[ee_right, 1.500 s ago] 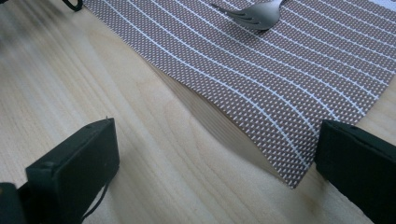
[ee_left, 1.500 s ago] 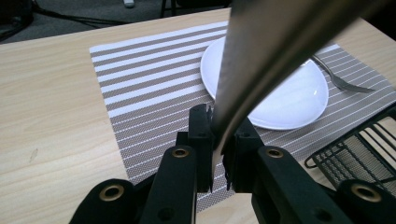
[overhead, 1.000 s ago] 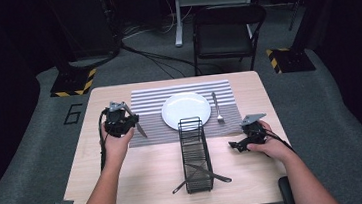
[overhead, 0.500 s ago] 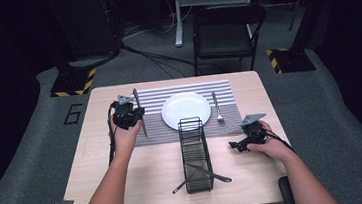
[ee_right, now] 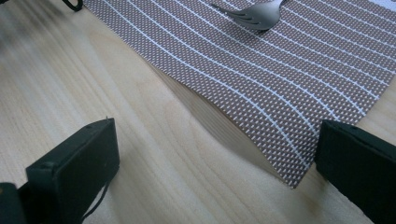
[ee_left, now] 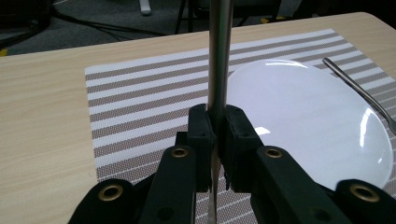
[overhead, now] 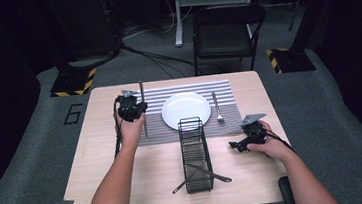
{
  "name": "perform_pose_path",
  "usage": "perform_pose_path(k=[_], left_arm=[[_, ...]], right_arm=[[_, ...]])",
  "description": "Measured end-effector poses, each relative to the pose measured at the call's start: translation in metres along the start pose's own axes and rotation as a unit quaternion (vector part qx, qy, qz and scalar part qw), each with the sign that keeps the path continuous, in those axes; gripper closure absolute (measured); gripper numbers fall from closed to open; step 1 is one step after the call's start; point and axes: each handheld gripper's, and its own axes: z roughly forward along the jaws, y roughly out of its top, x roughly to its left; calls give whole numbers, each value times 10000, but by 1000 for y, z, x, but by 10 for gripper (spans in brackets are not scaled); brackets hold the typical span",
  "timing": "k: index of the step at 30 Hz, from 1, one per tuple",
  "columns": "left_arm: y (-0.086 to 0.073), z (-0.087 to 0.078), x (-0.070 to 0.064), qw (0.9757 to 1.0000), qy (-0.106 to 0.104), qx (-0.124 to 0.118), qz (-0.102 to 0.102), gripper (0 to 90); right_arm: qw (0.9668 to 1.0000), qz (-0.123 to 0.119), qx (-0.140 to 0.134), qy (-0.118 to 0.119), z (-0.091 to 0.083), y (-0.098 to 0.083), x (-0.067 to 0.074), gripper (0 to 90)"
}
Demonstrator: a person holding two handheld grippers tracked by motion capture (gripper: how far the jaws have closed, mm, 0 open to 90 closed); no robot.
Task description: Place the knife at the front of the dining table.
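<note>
Left gripper [ee_left: 215,128]: clenched on a slim, smooth metal knife [ee_left: 218,56], held upright over the placemat's left part, just left of the plate.
Right gripper [ee_right: 219,158]: released, low over the wood-grain tabletop [ee_right: 93,84].
Placemat [ee_right: 289,84]: woven, striped, near corner lifted.
Plate [overhead: 186,109]: round, glossy white.

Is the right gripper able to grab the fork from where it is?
Probably yes. The right gripper has its jaws open and empty, and the fork lies on the striped placemat just beyond it, with nothing between them.
</note>
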Motion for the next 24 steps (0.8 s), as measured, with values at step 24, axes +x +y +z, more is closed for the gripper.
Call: perform_pose_path(k=[24], left_arm=[[-8, 41, 17, 9965, 162, -50, -813, 827]], right_arm=[[10000, -42, -9, 10, 0, 0, -1, 0]])
